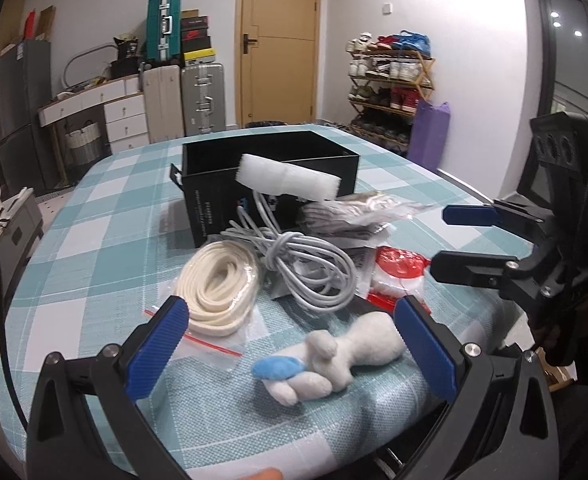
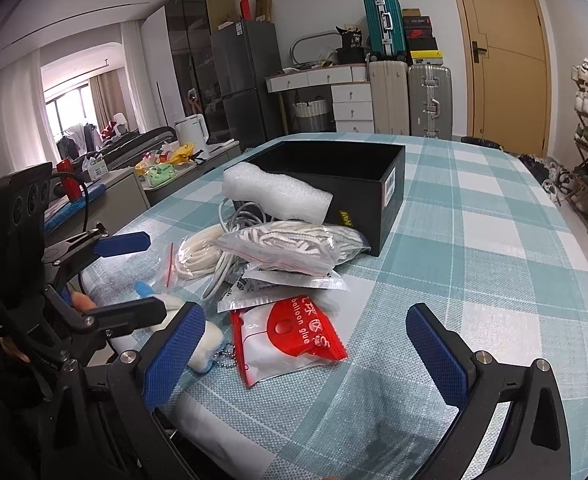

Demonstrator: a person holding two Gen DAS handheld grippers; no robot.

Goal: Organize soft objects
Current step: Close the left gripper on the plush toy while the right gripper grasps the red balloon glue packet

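Note:
A black open box (image 1: 270,172) (image 2: 333,172) stands on the checked tablecloth, with a white foam piece (image 1: 290,178) (image 2: 276,194) leaning on its front rim. In front lie a grey cable (image 1: 294,256), a bagged cream rope (image 1: 218,284) (image 2: 198,252), a bagged white cord (image 2: 294,246), a red balloon glue packet (image 2: 294,332) (image 1: 397,272) and a white plush toy with a blue part (image 1: 333,356). My left gripper (image 1: 290,320) is open just above the plush toy. My right gripper (image 2: 305,320) is open, over the glue packet; it also shows in the left wrist view (image 1: 437,240).
The table's near edge (image 2: 254,440) is close below both grippers. Suitcases (image 1: 182,96), a white drawer unit (image 1: 122,116), a shoe rack (image 1: 389,88) and a wooden door (image 1: 278,40) stand beyond the table. A counter with clutter (image 2: 166,160) is at the left.

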